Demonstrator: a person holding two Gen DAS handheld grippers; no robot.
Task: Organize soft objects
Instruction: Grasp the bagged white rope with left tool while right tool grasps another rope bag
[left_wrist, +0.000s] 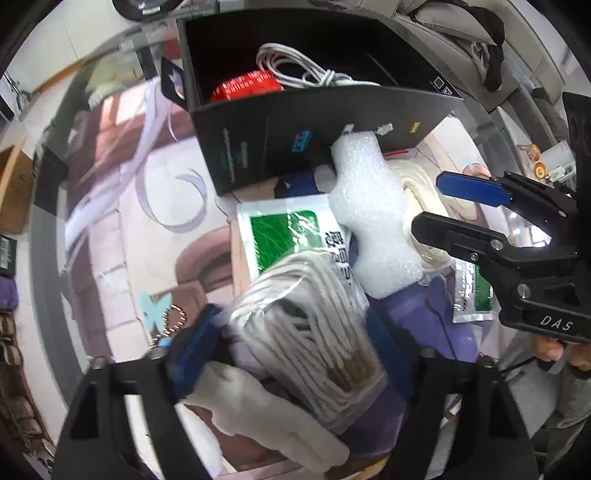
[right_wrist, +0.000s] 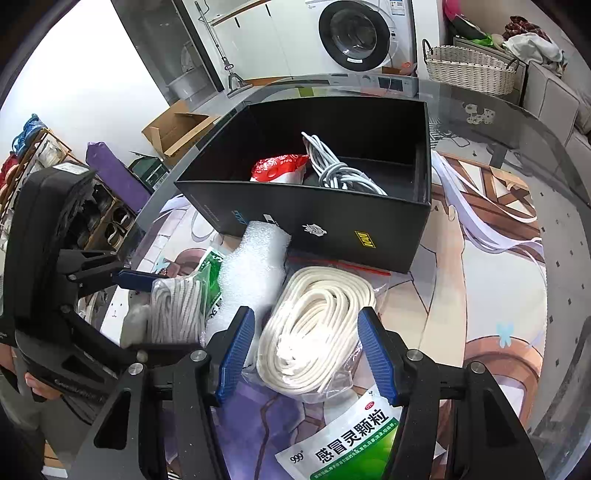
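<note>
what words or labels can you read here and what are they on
"感冒灵颗粒" and "999": green and white medicine sachet lying nearest the right gripper.
"DAS": black body of the right gripper.
"glue": red plastic packet in the black cardboard box; the rest is blurred.
Logos on the box front: too small to read.

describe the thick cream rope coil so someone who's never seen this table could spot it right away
Find the open black box on the table. Just in front of its near wall lies a flat oval coil of thick cream rope in a clear bag, between the right tool's blue fingers. It is smoother and fatter than the thin white cord bundle to its left, past the white foam.
</note>
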